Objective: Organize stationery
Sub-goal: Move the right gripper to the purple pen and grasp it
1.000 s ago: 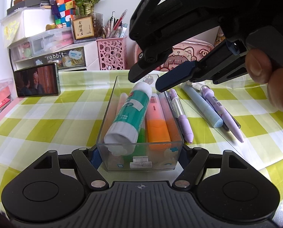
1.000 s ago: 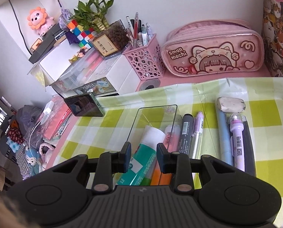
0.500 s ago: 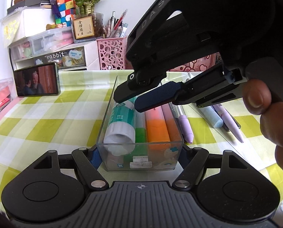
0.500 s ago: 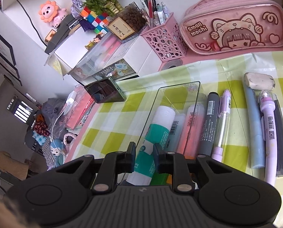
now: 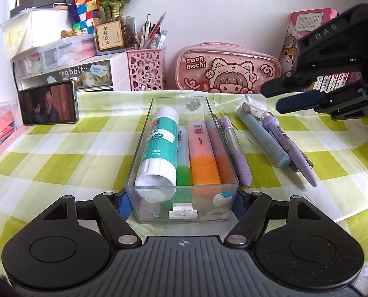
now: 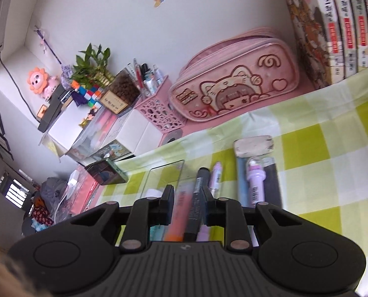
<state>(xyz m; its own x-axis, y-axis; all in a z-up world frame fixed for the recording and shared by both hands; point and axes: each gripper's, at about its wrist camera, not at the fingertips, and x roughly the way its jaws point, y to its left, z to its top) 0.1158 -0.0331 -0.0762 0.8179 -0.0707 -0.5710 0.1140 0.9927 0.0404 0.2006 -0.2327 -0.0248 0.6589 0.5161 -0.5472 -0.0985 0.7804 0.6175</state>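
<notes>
Holding the clear tray [image 5: 181, 212] on the checked cloth [image 5: 67, 163], with pens lying loose to its right.
Clamping the tray's near end between the left gripper [image 5: 181, 201] pads; inside lying a glue stick [image 5: 160, 148], a green highlighter [image 5: 182, 173] and orange highlighters [image 5: 203, 163]. Hovering right of the tray, the right gripper [image 5: 274, 97], jaws part open and gripping nothing. Resting just outside the tray's right wall, a lilac pen [image 5: 236, 153]; farther right, a blue pen [image 5: 263, 138] and a purple pen [image 5: 290, 148].

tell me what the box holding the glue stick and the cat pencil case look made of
Box: clear rigid plastic, probably acrylic; the glue stick and highlighters show through its glossy walls. Pencil case: soft glossy pink vinyl or PVC by the look, with sheen and a printed cartoon.
</notes>
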